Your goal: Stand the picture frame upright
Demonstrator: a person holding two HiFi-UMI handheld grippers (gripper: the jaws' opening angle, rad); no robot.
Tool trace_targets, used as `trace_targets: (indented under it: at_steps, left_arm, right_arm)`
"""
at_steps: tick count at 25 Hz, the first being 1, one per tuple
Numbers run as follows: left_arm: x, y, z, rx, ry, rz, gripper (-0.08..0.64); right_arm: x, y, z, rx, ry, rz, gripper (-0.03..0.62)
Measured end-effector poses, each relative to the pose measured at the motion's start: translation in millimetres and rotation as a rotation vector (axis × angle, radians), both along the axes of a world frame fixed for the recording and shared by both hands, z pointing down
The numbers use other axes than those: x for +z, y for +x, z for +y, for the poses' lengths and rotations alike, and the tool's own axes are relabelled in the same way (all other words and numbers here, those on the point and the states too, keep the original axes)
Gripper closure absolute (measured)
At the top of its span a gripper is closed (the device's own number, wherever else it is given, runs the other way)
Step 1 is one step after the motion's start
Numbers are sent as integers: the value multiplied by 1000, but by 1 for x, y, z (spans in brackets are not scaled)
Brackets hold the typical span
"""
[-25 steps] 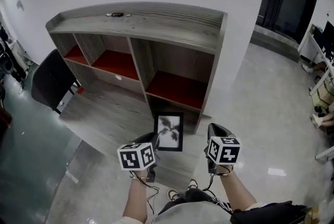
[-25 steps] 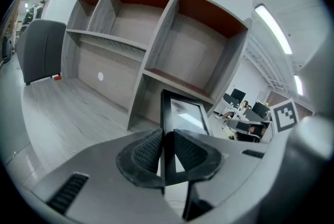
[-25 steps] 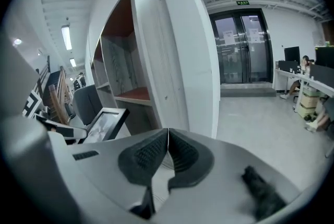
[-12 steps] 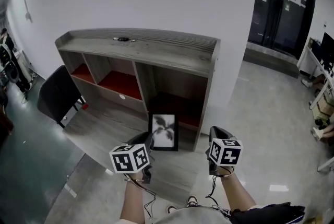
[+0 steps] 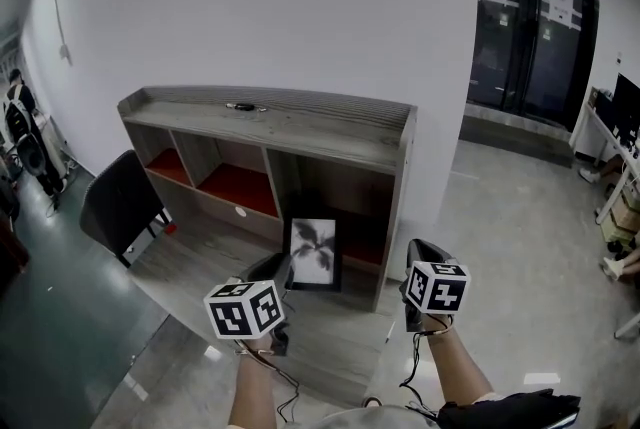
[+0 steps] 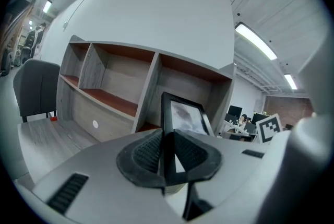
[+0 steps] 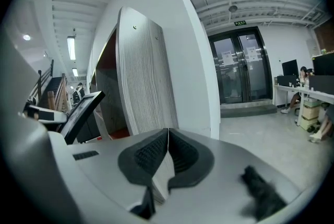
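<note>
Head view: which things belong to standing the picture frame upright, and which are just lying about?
Job in hand:
picture frame
left gripper, shut on the frame's edge
right gripper, shut, empty

Just about:
shelf unit
small dark thing on top of it
black chair

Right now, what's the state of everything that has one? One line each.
picture frame: clamped by one edge, held roughly upright, picture side visible in the head view.
left gripper: shut on the picture frame.
right gripper: shut, nothing between the jaws.
shelf unit: upright, open-fronted compartments.
glass doors: closed.
chair: unoccupied.
</note>
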State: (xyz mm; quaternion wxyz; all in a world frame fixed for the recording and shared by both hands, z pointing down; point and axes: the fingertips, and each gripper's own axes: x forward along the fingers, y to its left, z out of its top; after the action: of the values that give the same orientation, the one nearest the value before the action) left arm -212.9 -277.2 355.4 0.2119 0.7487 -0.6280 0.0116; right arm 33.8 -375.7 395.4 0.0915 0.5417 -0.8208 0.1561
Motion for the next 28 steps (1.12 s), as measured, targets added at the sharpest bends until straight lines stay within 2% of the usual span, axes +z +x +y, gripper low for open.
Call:
trace_targets:
  at_steps: [13,19,21,25,28]
  left_arm:
    - [-79,1,-10,26,161,-19,483]
    - [-122,4,-19,39,229,-75,485]
    - [-129,4,-21,45,232,-97,485]
    - [-118,-1,-21,47,188,-121,488]
    - [-110,-9,-18,38,187,-90,488]
  right_arm:
    - [-51,1,-17,3,78,38,560]
    - [-81,2,-25,10,127,32,560]
    - [-90,4,-27,14,142,33,560]
    - [-101,3,-29,19,159,21,560]
    - [-102,2,-31,23,162,13,560]
